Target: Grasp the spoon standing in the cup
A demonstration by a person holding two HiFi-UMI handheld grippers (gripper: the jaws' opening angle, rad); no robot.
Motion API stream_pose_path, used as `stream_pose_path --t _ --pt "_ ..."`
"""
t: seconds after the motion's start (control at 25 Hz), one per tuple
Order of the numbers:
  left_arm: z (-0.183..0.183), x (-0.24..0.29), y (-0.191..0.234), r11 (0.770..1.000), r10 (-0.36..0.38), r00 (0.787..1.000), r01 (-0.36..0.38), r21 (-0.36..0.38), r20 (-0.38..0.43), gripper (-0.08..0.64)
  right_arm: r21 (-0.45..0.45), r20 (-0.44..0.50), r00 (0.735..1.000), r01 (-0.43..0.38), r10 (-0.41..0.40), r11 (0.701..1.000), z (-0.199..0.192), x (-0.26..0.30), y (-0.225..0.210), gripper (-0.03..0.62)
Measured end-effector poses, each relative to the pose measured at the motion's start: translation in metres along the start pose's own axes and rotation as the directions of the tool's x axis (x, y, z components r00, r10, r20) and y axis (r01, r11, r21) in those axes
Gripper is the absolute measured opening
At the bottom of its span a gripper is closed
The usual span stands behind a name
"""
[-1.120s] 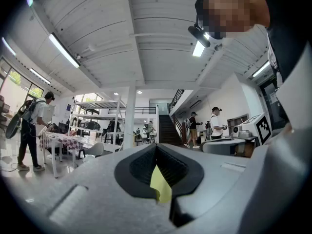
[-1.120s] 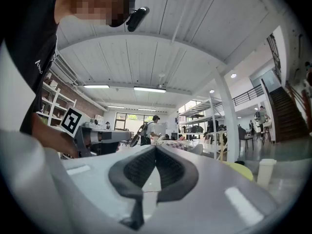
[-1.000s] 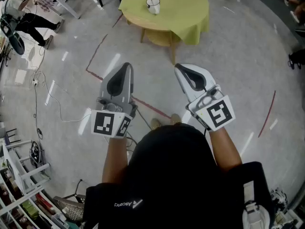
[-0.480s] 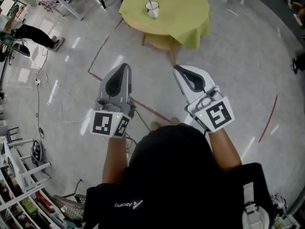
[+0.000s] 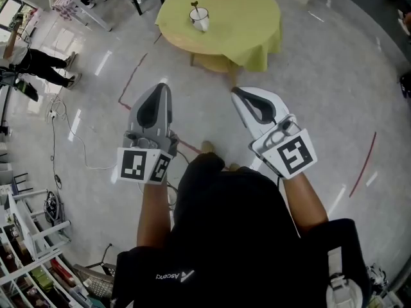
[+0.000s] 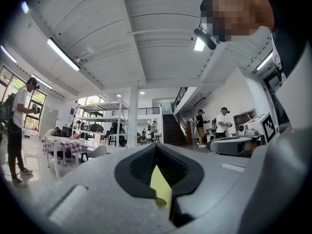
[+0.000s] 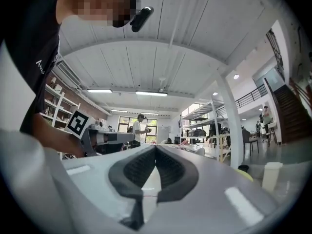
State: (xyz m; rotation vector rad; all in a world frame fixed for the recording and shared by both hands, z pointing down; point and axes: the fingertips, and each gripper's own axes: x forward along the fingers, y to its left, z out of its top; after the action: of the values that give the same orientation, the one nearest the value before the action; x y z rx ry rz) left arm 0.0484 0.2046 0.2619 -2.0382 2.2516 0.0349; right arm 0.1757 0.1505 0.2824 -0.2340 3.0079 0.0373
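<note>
Far ahead on the round table [image 5: 257, 18], the white cup [image 5: 200, 20] holds the spoon [image 5: 194, 6], apparently upright. Both the left gripper [image 5: 163, 87] and the right gripper [image 5: 235, 91] hang side by side over the floor [image 5: 321, 95], well apart from the table. Both jaw pairs are fully closed, gripping nothing.

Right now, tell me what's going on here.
A person stands on the floor with tongs in each hand. The left tongs and the right tongs are both shut with nothing in them, held out in front and aimed toward a round table under a yellow-green cloth. On it sits a white cup with the spoon standing in it. Neither tongs are near it; the grasp has not yet begun.
</note>
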Motion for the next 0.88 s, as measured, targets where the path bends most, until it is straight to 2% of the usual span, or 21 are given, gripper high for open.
stream_pose_path --t 0.36,0.64,0.88 --pt "-0.023 0.083 0.048 0.998 -0.065 0.998 0.066 -0.023 0.026 0.009 -0.035 -0.015 0.999 0.046 -0.046 0.998 -0.018 0.065 -0.056 0.003" --pt "-0.047 0.191 0.133 0.992 -0.126 0.992 0.127 -0.025 0.011 0.011 -0.030 -0.053 0.994 0.090 -0.091 0.996 -0.038 0.173 -0.127 0.003" --pt "-0.071 0.279 0.202 0.976 -0.213 0.977 0.213 -0.038 -0.012 0.011 -0.043 -0.074 0.988 0.136 -0.139 0.990 -0.060 0.263 -0.186 0.003"
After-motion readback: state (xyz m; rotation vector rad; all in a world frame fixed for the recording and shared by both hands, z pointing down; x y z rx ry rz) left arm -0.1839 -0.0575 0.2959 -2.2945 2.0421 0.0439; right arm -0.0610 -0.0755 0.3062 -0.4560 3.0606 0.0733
